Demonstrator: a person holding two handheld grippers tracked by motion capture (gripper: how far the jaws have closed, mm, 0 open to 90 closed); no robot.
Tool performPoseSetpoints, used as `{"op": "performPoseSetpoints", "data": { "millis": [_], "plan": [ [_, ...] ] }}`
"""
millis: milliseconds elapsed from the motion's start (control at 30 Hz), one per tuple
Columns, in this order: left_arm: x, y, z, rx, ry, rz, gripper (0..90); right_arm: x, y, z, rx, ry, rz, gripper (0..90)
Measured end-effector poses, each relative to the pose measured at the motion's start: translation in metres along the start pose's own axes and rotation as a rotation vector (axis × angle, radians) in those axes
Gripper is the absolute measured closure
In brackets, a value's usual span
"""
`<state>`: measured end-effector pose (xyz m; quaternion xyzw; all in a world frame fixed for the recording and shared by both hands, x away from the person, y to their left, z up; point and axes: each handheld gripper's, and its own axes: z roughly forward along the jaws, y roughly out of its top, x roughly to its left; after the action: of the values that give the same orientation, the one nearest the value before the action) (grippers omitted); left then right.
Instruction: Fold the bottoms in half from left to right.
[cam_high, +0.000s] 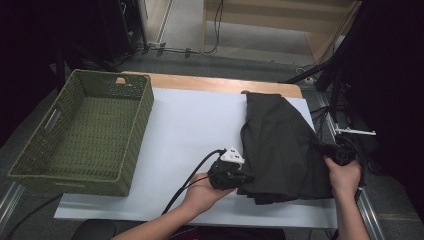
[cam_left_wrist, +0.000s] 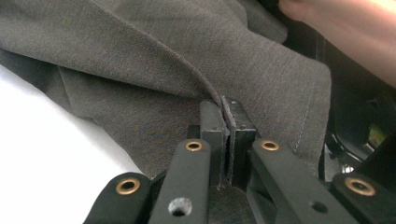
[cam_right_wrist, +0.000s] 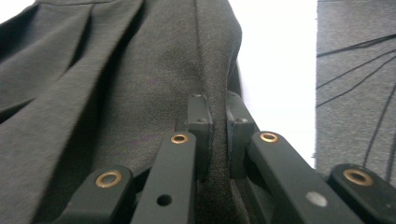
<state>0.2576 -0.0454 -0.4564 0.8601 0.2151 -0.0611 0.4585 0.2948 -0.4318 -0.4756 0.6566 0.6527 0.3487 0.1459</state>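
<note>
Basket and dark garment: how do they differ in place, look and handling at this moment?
The green woven basket sits on the table's left, rigid and untouched; the dark grey garment lies folded on the right. The left gripper and right gripper both clamp the garment's edges. Both rest on the white table surface.

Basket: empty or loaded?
Empty. The green woven basket shows a bare floor in the high view; the dark garment lies on the table beside it.

White-covered table (cam_high: 190, 125) from above. A dark garment (cam_high: 280, 145) lies folded between the two grippers. The left gripper (cam_high: 235, 176) meets its near left edge; the right gripper (cam_high: 336, 151) meets its right edge. A green woven basket (cam_high: 75, 172) stands well apart, beyond the left gripper's outer side.
</note>
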Motion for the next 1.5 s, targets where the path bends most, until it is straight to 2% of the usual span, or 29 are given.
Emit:
{"op": "performPoseSetpoints", "data": {
  "millis": [167,200,300,400,467,500,567,667,700,800,867,967,1033,1133,1267,1433,1500],
  "plan": [
    [-0.002,-0.005,0.011,0.028,0.004,0.011,88.4,-0.009,-0.003,0.01,0.035,-0.009,-0.005,81.8],
    [-0.003,-0.007,0.016,0.044,0.003,0.017,87.6,-0.01,-0.005,0.016,0.05,-0.014,-0.01,81.5],
    [-0.005,-0.011,0.024,0.064,-0.002,0.041,84.2,-0.013,-0.009,0.025,0.073,0.005,-0.003,80.3],
    [-0.006,-0.011,0.025,0.069,0.004,0.055,82.1,-0.013,-0.011,0.029,0.084,0.005,-0.004,78.1],
    [-0.004,-0.009,0.021,0.061,0.002,0.05,79.2,-0.012,-0.011,0.028,0.072,0.011,-0.023,72.5],
    [-0.004,-0.009,0.021,0.061,0.002,0.05,79.1,-0.012,-0.011,0.028,0.072,0.011,-0.023,72.5],
    [-0.001,-0.005,0.014,0.048,-0.002,0.032,74.3,-0.011,-0.01,0.026,0.053,0.028,-0.031,61.2],
    [0.003,0.0,0.005,0.037,0.006,0.032,70.1,-0.008,-0.008,0.022,0.035,0.02,-0.052,52.0],
    [0.004,0.001,0.003,0.033,0.014,0.031,70.0,-0.007,-0.007,0.02,0.022,0.011,-0.06,51.7],
    [0.008,0.004,-0.003,0.031,0.016,0.019,67.4,-0.004,-0.004,0.015,0.0,0.021,-0.07,46.5],
    [0.011,0.005,-0.007,0.027,0.033,0.021,65.5,-0.003,-0.002,0.013,-0.013,0.03,-0.079,43.1],
    [0.015,0.006,-0.012,0.028,0.047,0.014,62.8,0.0,-0.001,0.012,-0.039,0.019,-0.106,39.8],
    [0.017,0.007,-0.014,0.025,0.053,0.008,61.7,0.0,0.002,0.012,-0.05,0.031,-0.109,37.9],
    [0.026,0.006,-0.02,0.018,0.071,-0.013,59.2,0.002,0.006,0.014,-0.06,0.077,-0.106,31.2],
    [0.032,0.002,-0.022,0.025,0.096,-0.038,53.9,0.007,0.012,0.018,-0.065,0.072,-0.139,24.2],
    [0.035,-0.003,-0.022,0.037,0.134,-0.026,47.1,0.008,0.015,0.026,-0.081,0.102,-0.148,15.2],
    [0.038,-0.005,-0.021,0.042,0.153,-0.024,43.5,0.008,0.017,0.032,-0.072,0.097,-0.154,11.1]
  ]
}}
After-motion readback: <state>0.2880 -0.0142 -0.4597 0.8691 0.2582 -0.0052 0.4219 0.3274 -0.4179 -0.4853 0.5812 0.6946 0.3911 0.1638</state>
